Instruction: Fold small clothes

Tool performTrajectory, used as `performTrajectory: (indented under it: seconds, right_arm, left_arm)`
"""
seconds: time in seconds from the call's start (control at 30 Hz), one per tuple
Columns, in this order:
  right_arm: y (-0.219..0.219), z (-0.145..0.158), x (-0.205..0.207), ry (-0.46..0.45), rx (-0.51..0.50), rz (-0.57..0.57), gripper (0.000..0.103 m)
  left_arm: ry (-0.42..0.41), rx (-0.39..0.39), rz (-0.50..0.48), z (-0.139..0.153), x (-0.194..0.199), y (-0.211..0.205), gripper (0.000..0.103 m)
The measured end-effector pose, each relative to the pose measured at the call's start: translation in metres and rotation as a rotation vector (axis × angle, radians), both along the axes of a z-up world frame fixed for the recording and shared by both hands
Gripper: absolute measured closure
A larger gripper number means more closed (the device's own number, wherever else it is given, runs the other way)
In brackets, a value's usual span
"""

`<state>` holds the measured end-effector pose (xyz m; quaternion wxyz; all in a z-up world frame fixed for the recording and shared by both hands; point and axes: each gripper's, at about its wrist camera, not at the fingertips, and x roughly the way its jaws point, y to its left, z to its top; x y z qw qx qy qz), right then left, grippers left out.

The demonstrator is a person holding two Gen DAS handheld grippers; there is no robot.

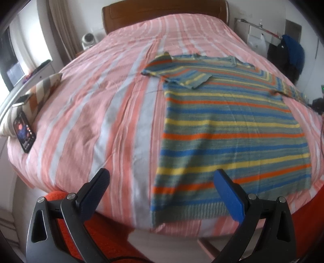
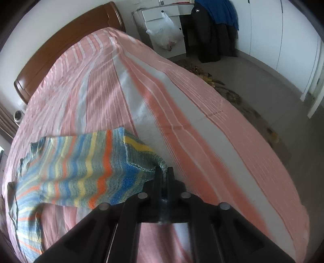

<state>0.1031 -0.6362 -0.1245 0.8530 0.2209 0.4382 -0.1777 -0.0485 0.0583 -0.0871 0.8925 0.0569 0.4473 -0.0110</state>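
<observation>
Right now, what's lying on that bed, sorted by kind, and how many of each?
Striped knitted tops: 1, one sleeve pinched in the right gripper
Phones: 2, one dark-screened, one pale, both at the bed's left edge
Cushions: 1, zigzag pattern, under the pale phone
Total: 4

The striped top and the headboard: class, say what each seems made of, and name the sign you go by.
Striped top: looks like knitted yarn, matt; visible stitch rows and a ribbed hem. The right gripper pinches its sleeve, which bunches softly. Headboard: apparently wood, reddish-brown, with a slight varnished sheen; it could be veneer.
</observation>
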Motion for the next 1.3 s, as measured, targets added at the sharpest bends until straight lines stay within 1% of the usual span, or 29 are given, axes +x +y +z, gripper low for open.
performTrajectory:
  seconds: [0.07, 0.1, 0.17, 0.23, 0.3, 0.33, 0.37, 0.43, 0.47, 0.5, 0.53, 0.6, 0.63, 0.7, 0.73, 0.77, 0.8, 0.83, 0.87, 0.9, 0.93, 0.97, 1.0, 1.03, 1.07, 1.1, 1.17, 1.23, 1.3]
  right_arm:
    - [-0.010, 0.001, -0.005, -0.019, 0.058, -0.012, 0.100]
    - [-0.019, 0.002, -0.010, -0.025, 0.081, -0.046, 0.100]
    - [-0.033, 0.005, -0.024, -0.017, 0.071, -0.104, 0.100]
    - [-0.046, 0.008, -0.040, -0.025, 0.089, -0.141, 0.100]
    - [-0.046, 0.017, -0.054, -0.046, 0.076, -0.138, 0.089]
    - [-0.041, 0.023, -0.060, -0.056, 0.062, -0.119, 0.089]
    - [-0.033, 0.030, -0.066, -0.070, 0.045, -0.089, 0.088]
    - [-0.010, 0.042, -0.078, -0.102, 0.012, -0.032, 0.077]
    - [0.005, 0.046, -0.086, -0.119, -0.005, -0.002, 0.065]
    - [0.021, 0.048, -0.094, -0.137, -0.020, 0.031, 0.055]
    - [0.042, 0.048, -0.102, -0.152, -0.031, 0.070, 0.052]
    - [0.083, 0.039, -0.115, -0.163, -0.016, 0.144, 0.051]
    - [0.094, 0.035, -0.120, -0.166, -0.003, 0.166, 0.051]
    - [0.128, 0.025, -0.132, -0.181, 0.031, 0.218, 0.051]
    - [0.144, 0.021, -0.139, -0.194, 0.042, 0.244, 0.051]
    - [0.159, 0.019, -0.145, -0.207, 0.042, 0.266, 0.051]
    - [0.172, 0.017, -0.153, -0.220, 0.031, 0.283, 0.051]
    - [0.181, 0.017, -0.156, -0.228, 0.020, 0.295, 0.051]
    - [0.190, 0.017, -0.159, -0.235, 0.010, 0.314, 0.051]
    - [0.196, 0.018, -0.161, -0.240, -0.005, 0.337, 0.051]
    - [0.202, 0.020, -0.162, -0.245, -0.033, 0.358, 0.051]
    - [0.207, 0.023, -0.163, -0.252, -0.071, 0.373, 0.051]
    - [0.210, 0.026, -0.163, -0.261, -0.110, 0.383, 0.051]
    - [0.211, 0.027, -0.163, -0.266, -0.134, 0.385, 0.051]
    - [0.212, 0.027, -0.163, -0.271, -0.156, 0.384, 0.051]
    - [0.211, 0.027, -0.166, -0.276, -0.167, 0.382, 0.051]
    - [0.212, 0.025, -0.166, -0.280, -0.168, 0.383, 0.051]
    - [0.216, 0.019, -0.163, -0.260, -0.167, 0.393, 0.051]
    - [0.220, 0.014, -0.160, -0.243, -0.163, 0.403, 0.051]
  left_arm:
    - [-0.003, 0.016, 0.002, 0.002, 0.000, 0.003, 0.001]
    - [-0.002, 0.022, 0.006, 0.002, 0.001, 0.005, 0.001]
    - [0.001, 0.029, 0.013, 0.002, 0.003, 0.010, 0.001]
    - [-0.004, 0.036, 0.013, 0.005, 0.009, 0.013, 0.001]
    - [-0.029, 0.051, -0.012, 0.015, 0.021, 0.010, 0.001]
    - [-0.043, 0.055, -0.026, 0.021, 0.028, 0.008, 0.001]
    - [-0.062, 0.049, -0.055, 0.031, 0.039, 0.003, 0.001]
    - [-0.090, 0.033, -0.120, 0.045, 0.061, -0.009, 0.001]
    - [-0.101, 0.031, -0.153, 0.049, 0.070, -0.016, 0.001]
    - [-0.109, 0.043, -0.215, 0.051, 0.090, -0.031, 0.001]
    - [-0.107, 0.059, -0.256, 0.049, 0.102, -0.042, 0.001]
    - [-0.092, 0.130, -0.362, 0.031, 0.136, -0.072, 0.001]
    - [-0.091, 0.168, -0.388, 0.021, 0.147, -0.082, 0.001]
    - [-0.061, 0.268, -0.406, -0.010, 0.179, -0.097, 0.002]
    - [-0.032, 0.280, -0.396, -0.021, 0.192, -0.098, 0.006]
    - [0.011, 0.274, -0.378, -0.032, 0.206, -0.096, 0.009]
    - [0.092, 0.232, -0.331, -0.048, 0.225, -0.089, 0.022]
    - [0.130, 0.171, -0.299, -0.053, 0.233, -0.082, 0.033]
    - [0.152, 0.088, -0.266, -0.055, 0.239, -0.071, 0.040]
    - [0.144, 0.006, -0.191, -0.049, 0.244, -0.055, 0.080]
    - [0.143, -0.027, -0.149, -0.044, 0.245, -0.045, 0.095]
    - [0.127, -0.123, -0.125, -0.033, 0.244, -0.029, 0.096]
    - [0.105, -0.159, -0.105, -0.025, 0.242, -0.020, 0.098]
    - [0.037, -0.149, -0.031, -0.007, 0.237, 0.000, 0.098]
    - [-0.003, -0.168, 0.013, 0.005, 0.235, 0.019, 0.098]
    - [-0.020, -0.184, 0.047, 0.011, 0.233, 0.033, 0.098]
    - [-0.063, -0.201, 0.201, 0.023, 0.232, 0.083, 0.098]
    - [-0.072, -0.196, 0.341, 0.024, 0.235, 0.125, 0.098]
    - [-0.044, -0.237, 0.450, 0.014, 0.239, 0.163, 0.099]
